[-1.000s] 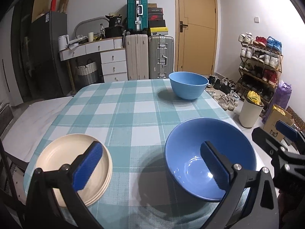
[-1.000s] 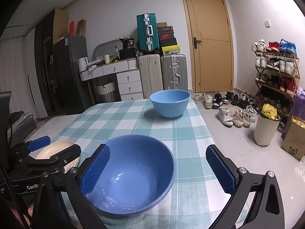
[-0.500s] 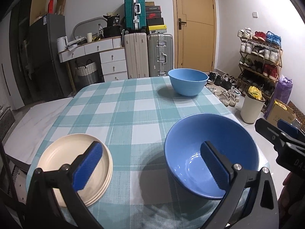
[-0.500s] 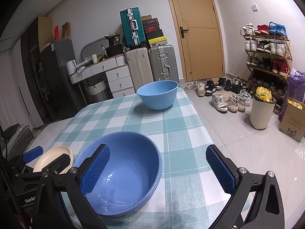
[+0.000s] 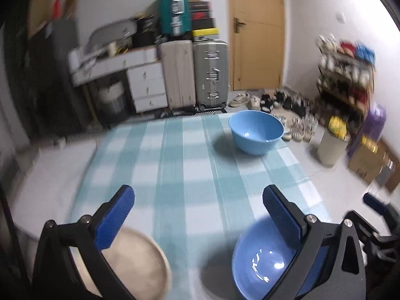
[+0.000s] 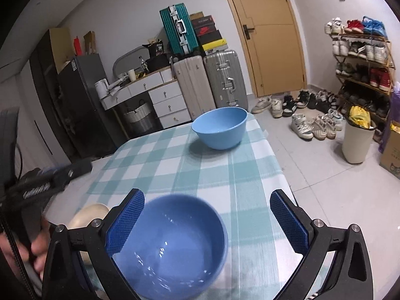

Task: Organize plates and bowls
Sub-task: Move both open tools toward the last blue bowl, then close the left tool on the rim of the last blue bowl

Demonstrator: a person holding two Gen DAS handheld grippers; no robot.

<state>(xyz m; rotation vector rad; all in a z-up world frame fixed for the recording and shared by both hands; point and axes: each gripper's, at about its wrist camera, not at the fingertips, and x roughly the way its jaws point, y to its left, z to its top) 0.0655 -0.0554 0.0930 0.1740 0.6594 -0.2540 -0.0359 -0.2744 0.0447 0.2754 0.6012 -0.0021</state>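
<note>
A dark blue bowl (image 6: 172,245) sits near the front of the checked table (image 6: 212,175). My right gripper (image 6: 206,222) hovers over it, open, and its left finger overlaps the bowl's left rim. A light blue bowl (image 6: 220,127) stands at the table's far right end. Cream plates (image 6: 87,215) lie stacked to the left of the dark bowl. The left wrist view is blurred. In it my left gripper (image 5: 197,215) is open above the cloth, with the cream plates (image 5: 140,262) under its left finger and the dark bowl (image 5: 260,262) under its right. The light blue bowl (image 5: 256,131) is far ahead.
The table's right edge (image 6: 277,165) drops to a tiled floor with shoes, a shoe rack (image 6: 362,57) and a white bin (image 6: 356,140). Suitcases (image 6: 207,80), white drawers (image 6: 160,95) and a door (image 6: 270,35) stand beyond the table. A hand (image 6: 27,247) holds the left gripper.
Both grippers have risen and pulled back. The dark bowl and plates have slid toward the bottom of both views. The left view has become blurred by motion. Both stay open.
</note>
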